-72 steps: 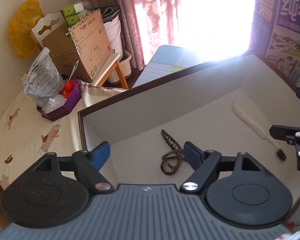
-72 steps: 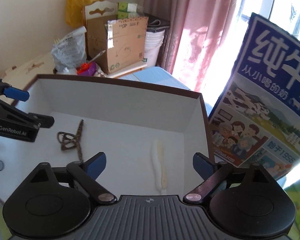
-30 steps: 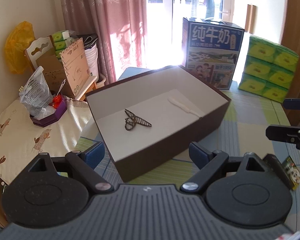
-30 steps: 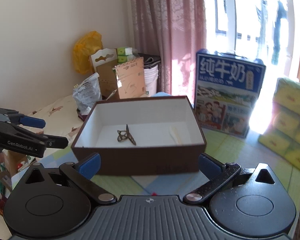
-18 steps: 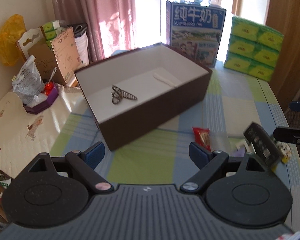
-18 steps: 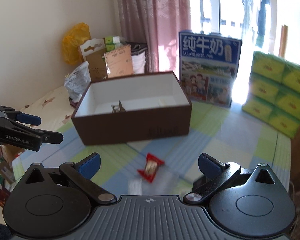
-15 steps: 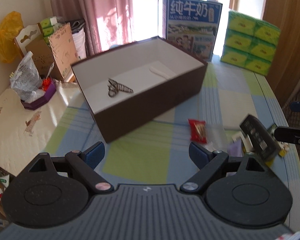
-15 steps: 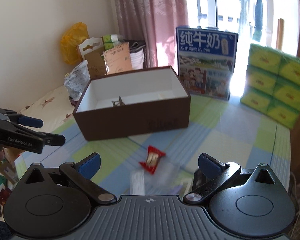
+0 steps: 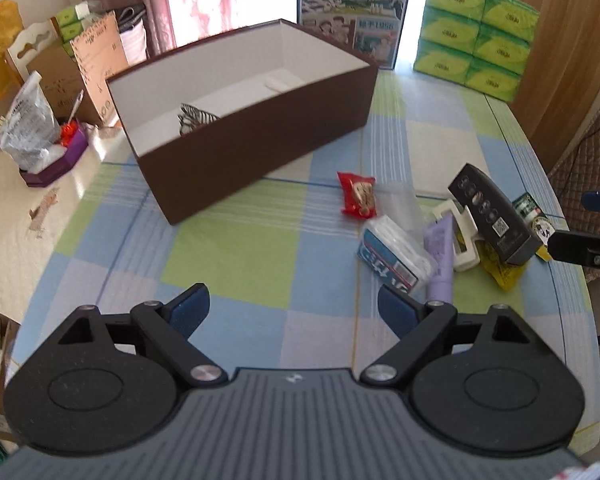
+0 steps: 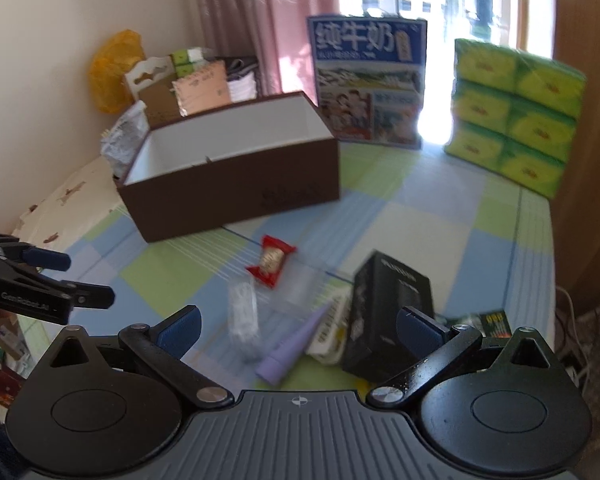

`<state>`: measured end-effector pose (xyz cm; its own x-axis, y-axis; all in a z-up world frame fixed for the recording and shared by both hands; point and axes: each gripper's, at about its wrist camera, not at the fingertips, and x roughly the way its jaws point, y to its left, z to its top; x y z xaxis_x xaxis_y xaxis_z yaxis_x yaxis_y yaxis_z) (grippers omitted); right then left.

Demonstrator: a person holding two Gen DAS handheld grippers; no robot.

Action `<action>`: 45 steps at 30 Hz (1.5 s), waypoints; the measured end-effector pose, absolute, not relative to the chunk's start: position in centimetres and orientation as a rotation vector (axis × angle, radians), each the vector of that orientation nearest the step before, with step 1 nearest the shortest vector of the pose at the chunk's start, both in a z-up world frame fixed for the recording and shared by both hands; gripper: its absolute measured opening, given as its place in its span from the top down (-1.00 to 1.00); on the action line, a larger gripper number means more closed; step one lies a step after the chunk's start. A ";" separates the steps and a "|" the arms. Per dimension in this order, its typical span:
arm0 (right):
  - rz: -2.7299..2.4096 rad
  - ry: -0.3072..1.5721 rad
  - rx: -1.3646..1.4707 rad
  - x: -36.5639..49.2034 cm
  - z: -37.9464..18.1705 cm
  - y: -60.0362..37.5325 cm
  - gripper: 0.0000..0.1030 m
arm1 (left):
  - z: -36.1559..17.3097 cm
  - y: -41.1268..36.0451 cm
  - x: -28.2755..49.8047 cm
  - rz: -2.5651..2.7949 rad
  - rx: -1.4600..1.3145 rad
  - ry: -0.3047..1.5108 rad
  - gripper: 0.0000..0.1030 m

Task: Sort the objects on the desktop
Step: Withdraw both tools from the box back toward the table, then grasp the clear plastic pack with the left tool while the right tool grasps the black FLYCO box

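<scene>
A brown box (image 9: 260,148) with a white inside stands on the checked table; a striped hair clip (image 9: 194,116) and a white piece (image 9: 276,82) lie in it. The box also shows in the right wrist view (image 10: 236,200). A pile lies at the right: red snack packet (image 9: 358,198), clear packet (image 9: 392,252), purple tube (image 9: 440,256), black box (image 9: 494,216), white clip (image 9: 462,240). My left gripper (image 9: 294,312) is open and empty above the table, left of the pile. My right gripper (image 10: 298,328) is open and empty just above the purple tube (image 10: 296,348) and black box (image 10: 388,312).
A blue milk carton (image 9: 354,8) and green tissue packs (image 9: 476,36) stand behind the box. A purple tray with a bag (image 9: 40,148) and cardboard boxes (image 9: 80,72) sit off the table's left side. A chair (image 9: 580,184) stands at the right edge.
Both grippers have pulled back out of the brown box and away from it, toward the near side of the table. The pile of loose items has come into view. Both stay open.
</scene>
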<state>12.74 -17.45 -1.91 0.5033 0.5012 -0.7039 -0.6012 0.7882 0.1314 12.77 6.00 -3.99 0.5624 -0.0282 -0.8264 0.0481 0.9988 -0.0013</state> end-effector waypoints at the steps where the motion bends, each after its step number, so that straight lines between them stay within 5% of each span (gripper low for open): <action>1: 0.656 0.812 -0.131 12.9 -2.1 -17.8 -0.96 | -4.2 5.9 12.8 -0.048 0.019 0.980 -0.73; 34: 0.417 0.980 0.044 20.7 -7.1 -25.7 -0.96 | -12.6 -2.9 21.9 -0.170 0.041 1.113 -0.67; 40: 0.492 1.000 0.063 22.2 -8.0 -24.0 -0.96 | -13.7 -3.0 23.4 -0.159 0.071 1.114 -0.41; 45: 0.528 1.039 0.060 23.6 -9.5 -22.6 -0.96 | -14.4 -2.1 24.3 -0.168 0.095 1.129 0.11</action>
